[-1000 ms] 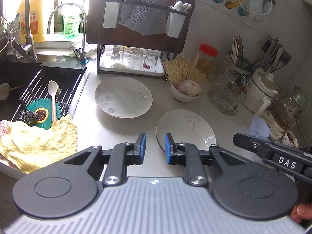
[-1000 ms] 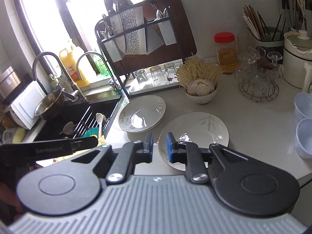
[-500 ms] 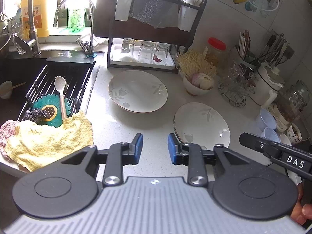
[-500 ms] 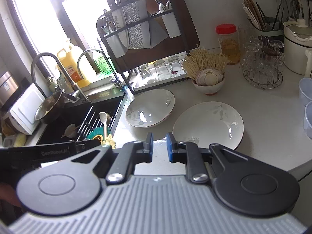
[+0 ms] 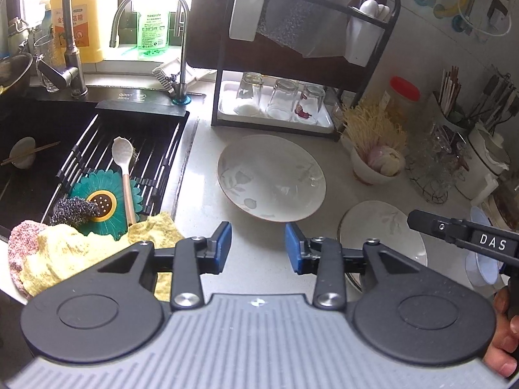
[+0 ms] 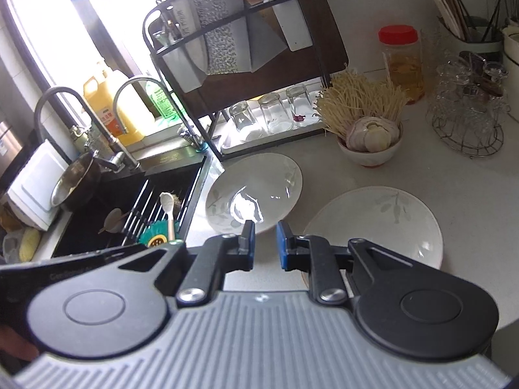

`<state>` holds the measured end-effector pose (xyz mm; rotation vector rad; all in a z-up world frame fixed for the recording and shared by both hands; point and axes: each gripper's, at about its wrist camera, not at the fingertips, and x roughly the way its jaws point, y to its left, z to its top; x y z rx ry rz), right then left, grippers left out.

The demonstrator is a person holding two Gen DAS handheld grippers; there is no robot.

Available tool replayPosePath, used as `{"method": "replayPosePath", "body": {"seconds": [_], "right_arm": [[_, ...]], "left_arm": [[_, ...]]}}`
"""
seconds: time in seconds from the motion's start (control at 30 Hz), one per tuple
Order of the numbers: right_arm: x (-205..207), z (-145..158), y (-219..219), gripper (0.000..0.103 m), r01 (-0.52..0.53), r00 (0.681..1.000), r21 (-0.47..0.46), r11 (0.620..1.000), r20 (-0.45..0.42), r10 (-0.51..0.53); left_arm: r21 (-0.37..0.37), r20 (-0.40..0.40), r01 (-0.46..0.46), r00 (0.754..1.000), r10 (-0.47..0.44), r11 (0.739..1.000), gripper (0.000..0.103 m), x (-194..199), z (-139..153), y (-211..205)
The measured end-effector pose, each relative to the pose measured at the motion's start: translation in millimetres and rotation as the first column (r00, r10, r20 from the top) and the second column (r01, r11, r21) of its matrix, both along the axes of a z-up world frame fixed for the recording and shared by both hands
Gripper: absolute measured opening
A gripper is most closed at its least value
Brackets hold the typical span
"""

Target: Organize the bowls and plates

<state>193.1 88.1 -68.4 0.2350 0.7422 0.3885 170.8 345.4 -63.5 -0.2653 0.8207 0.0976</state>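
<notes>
Plates: two white leaf-print ones on the counter [image 5: 259, 269], near each other, not touching.
Far plate [image 5: 271, 178]: just beside the sink [image 5: 97, 136], in front of the glass rack [image 5: 275, 107].
Near plate [image 6: 373, 223]: further right, w/ the garlic bowl [image 6: 369, 149] behind it.
L gripper [image 5: 258, 248]: jaws have just been opening, nothing btwn them, above bare counter.
R gripper [image 6: 265, 245]: jaws a narrow gap apart, empty, above the far plate's near rim.

A black sink [image 5: 39, 136] occupies the left, holding a white spoon [image 5: 125, 175], a teal flower-shaped mat [image 5: 97, 207] and a steel scourer [image 5: 73, 209]. A yellow cloth [image 5: 65, 256] lies at its near edge. Far centre, a dark rack [image 5: 308, 58] holds three inverted glasses [image 5: 280, 99]. A red-lidded jar [image 6: 402, 61] stands far right.
</notes>
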Motion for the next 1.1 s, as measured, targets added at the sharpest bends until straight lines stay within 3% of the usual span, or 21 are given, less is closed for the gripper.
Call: {"method": "replayPosePath", "body": {"seconds": [0.17,0.3,0.7,0.73,0.8,1.1], "right_arm": [[42.8,-11.5,12.7,0.019,-0.009,0.999,0.013,1.000,-0.040,0.009],[69.2,-17.6,20.2,0.019,-0.018,0.998,-0.003,1.000,-0.057,0.018],[129.8,-49.5,26.6,0.019,-0.015,0.986,-0.052,0.999,-0.169,0.006],[134.4,-52.7,26.4,0.022,-0.006,0.984,-0.057,0.998,-0.175,-0.004],[142.0,-60.3,24.5,0.052,0.012,0.981,-0.044,0.999,-0.193,-0.020],[176.8,-88.1,38.0,0.053,-0.029,0.974,-0.066,0.997,-0.225,0.013]], "left_arm": [[0.039,-0.002,-0.002,1.000,0.002,0.999,0.050,30.0,-9.9,10.9],[-0.020,-0.037,-0.029,0.999,0.028,0.999,0.050,57.9,-25.8,28.4],[-0.052,-0.154,-0.062,0.987,0.054,0.997,0.050,126.0,-70.0,57.8],[-0.050,-0.162,-0.059,0.985,0.050,0.997,0.050,131.1,-73.6,59.4],[-0.040,-0.183,-0.054,0.982,0.046,0.998,0.050,140.5,-80.8,62.2],[-0.055,-0.239,-0.096,0.968,0.080,0.994,0.050,178.9,-112.7,80.5]]}}
